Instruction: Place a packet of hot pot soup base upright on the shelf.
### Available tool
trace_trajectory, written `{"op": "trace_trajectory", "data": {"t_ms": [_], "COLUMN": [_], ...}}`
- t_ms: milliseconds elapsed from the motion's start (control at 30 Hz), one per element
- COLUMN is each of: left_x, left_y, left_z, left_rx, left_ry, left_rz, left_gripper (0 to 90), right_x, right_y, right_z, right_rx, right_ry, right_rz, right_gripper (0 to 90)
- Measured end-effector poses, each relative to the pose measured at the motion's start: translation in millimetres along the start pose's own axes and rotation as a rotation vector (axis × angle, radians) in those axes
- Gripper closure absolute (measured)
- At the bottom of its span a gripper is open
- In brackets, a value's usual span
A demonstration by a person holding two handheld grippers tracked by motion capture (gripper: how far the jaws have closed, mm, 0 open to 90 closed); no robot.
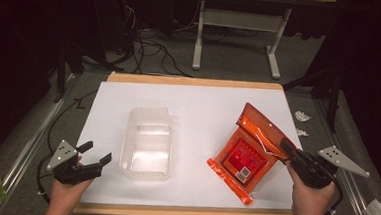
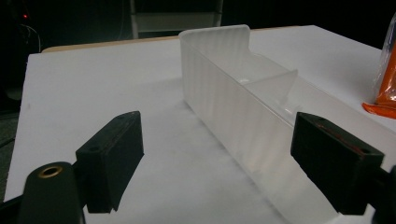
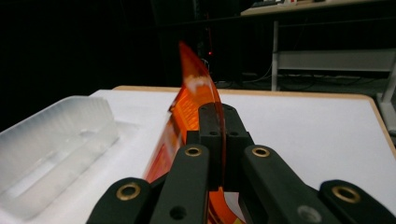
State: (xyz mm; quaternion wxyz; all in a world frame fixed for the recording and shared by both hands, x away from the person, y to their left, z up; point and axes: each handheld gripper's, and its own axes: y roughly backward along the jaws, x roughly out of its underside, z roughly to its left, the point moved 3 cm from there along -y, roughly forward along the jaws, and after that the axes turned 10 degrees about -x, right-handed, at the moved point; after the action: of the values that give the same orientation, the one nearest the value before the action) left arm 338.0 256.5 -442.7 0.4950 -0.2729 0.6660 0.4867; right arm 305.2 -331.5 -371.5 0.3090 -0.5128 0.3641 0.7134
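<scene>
Orange packet (image 1: 248, 151) sits at the right half of the white desk (image 1: 198, 108), its lower end resting on the surface and its upper end raised off it. We find the right gripper (image 1: 285, 146) clamped on the packet's right edge near the top; in the right gripper view the jaws stand pressed together with the thin orange film (image 3: 194, 100) pinched between them and rising above them. The hand bearing this gripper (image 1: 309, 195) comes in from the lower right corner of the desk.

We note a clear plastic container (image 1: 148, 142) lying near the middle of the desk, well apart from the packet. In the left gripper view it shows an inner divider (image 2: 271, 81).

The left gripper (image 1: 95, 152) hovers at the desk's lower left corner, jaws spread wide with nothing between them, pointed toward the container and just short of it.
</scene>
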Motion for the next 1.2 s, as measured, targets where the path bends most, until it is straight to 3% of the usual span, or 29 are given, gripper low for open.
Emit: {"op": "trace_trajectory", "data": {"t_ms": [200,267,467,767,967,1200], "left_x": [-1.7,-2.4,-2.8,-2.4,-3.2,-3.7], "left_y": [0.5,0.8,1.8,2.3,4.5,2.6], "left_z": [-2.1,-3.8,-4.3,-3.1,-1.9,-3.5], "left_rx": [-0.003,0.002,0.002,0.001,0.0,0.009], "left_ry": [-0.004,-0.022,-0.025,-0.02,-0.017,-0.024], "left_rz": [-0.011,-0.013,-0.015,-0.014,-0.021,-0.019], "left_gripper": [17.9,18.0,18.0,18.1,18.4,18.5], "right_x": [-11.0,-11.9,-19.3,-30.2,-36.3,-40.0], "right_y": [-13.1,-14.0,-9.4,-8.8,-8.2,-8.7], "right_z": [-1.4,5.6,26.4,51.4,67.8,78.7], "right_rx": [0.014,0.013,-0.008,-0.106,-0.126,-0.158], "right_ry": [0.032,0.068,0.144,0.179,0.241,0.265], "right_rz": [-0.009,-0.011,-0.031,-0.089,-0.112,-0.131], "right_gripper": [90.0,90.0,90.0,90.0,90.0,90.0]}}
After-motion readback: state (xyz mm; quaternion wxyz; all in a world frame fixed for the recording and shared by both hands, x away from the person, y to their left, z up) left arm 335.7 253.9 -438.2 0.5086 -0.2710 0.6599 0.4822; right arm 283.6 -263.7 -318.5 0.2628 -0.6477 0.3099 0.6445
